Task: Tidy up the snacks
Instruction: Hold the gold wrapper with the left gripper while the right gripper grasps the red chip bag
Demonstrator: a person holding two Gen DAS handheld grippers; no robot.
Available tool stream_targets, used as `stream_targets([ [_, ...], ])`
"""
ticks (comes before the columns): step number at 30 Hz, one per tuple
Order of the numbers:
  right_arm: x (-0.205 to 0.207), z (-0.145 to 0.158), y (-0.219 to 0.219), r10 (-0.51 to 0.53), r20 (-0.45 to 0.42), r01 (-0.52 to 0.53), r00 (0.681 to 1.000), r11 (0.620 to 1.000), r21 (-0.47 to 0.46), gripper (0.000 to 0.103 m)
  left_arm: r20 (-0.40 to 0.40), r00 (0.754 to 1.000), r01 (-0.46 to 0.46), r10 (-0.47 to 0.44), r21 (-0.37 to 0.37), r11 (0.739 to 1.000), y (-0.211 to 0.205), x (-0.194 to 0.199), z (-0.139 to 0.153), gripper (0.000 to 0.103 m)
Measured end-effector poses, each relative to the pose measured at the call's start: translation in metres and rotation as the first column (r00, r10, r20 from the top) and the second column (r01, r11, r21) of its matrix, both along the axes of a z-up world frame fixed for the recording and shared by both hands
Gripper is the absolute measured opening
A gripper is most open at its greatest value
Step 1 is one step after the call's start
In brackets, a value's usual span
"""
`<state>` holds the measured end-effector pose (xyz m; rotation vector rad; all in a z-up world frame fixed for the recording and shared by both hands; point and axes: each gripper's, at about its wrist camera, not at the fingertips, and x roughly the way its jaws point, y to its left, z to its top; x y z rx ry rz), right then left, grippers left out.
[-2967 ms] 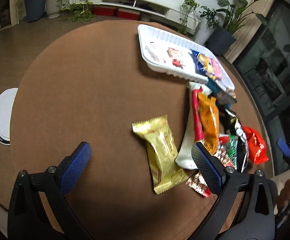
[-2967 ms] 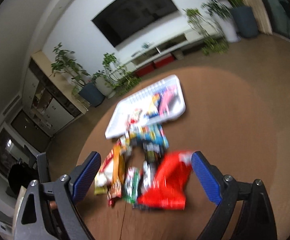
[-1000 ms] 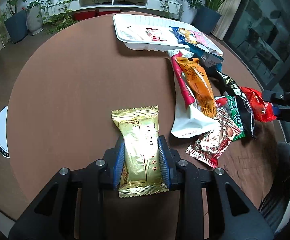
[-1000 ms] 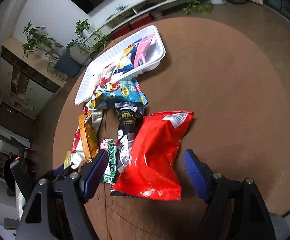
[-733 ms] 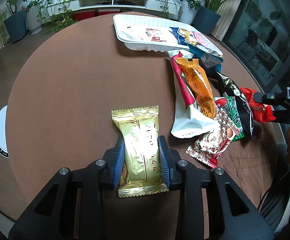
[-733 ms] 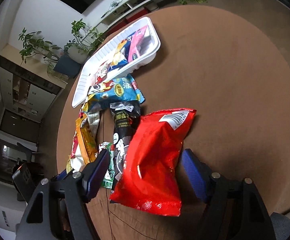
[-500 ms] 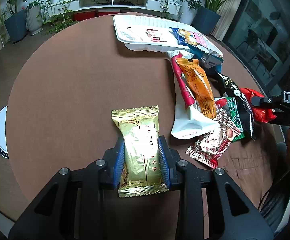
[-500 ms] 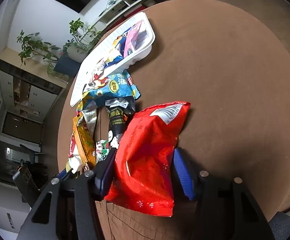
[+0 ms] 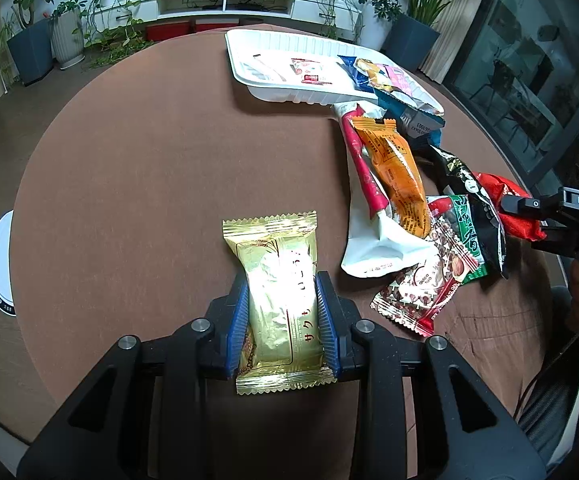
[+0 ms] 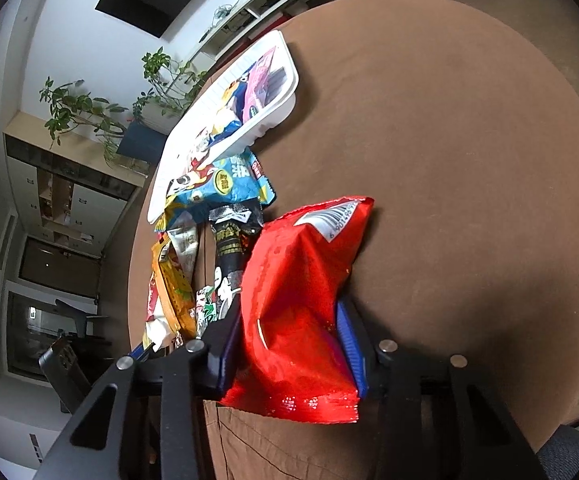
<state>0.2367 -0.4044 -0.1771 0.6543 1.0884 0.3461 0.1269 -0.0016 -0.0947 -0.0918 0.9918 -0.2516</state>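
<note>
The left hand-held gripper (image 9: 282, 322) is clamped on a gold snack packet (image 9: 277, 300) lying on the brown bench (image 9: 149, 168). The right hand-held gripper (image 10: 291, 344) is closing its jaws around a crumpled red bag (image 10: 301, 300). Beyond the loose snack pile (image 9: 413, 216), the white tray (image 9: 289, 40) holds several small packets.

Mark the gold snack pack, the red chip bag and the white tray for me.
gold snack pack (image 9: 275, 264), left wrist view, middle of the wrapper.
red chip bag (image 10: 293, 280), right wrist view, crumpled middle.
white tray (image 9: 289, 92), left wrist view, near rim.

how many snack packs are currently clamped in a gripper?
2. The gold pack sits in the left gripper; the red bag is between the right gripper's closing jaws. The other packs lie loose.
</note>
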Motion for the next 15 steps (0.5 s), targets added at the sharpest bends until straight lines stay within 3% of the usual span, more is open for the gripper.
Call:
stream_targets([
  [15,-0.024,0.016,-0.024,-0.060,0.079,0.061,0.995,0.998,-0.005,0.042,0.009,1.000,-0.008,0.008,-0.047,0.999,0.005,0.002,0.000,0.029],
])
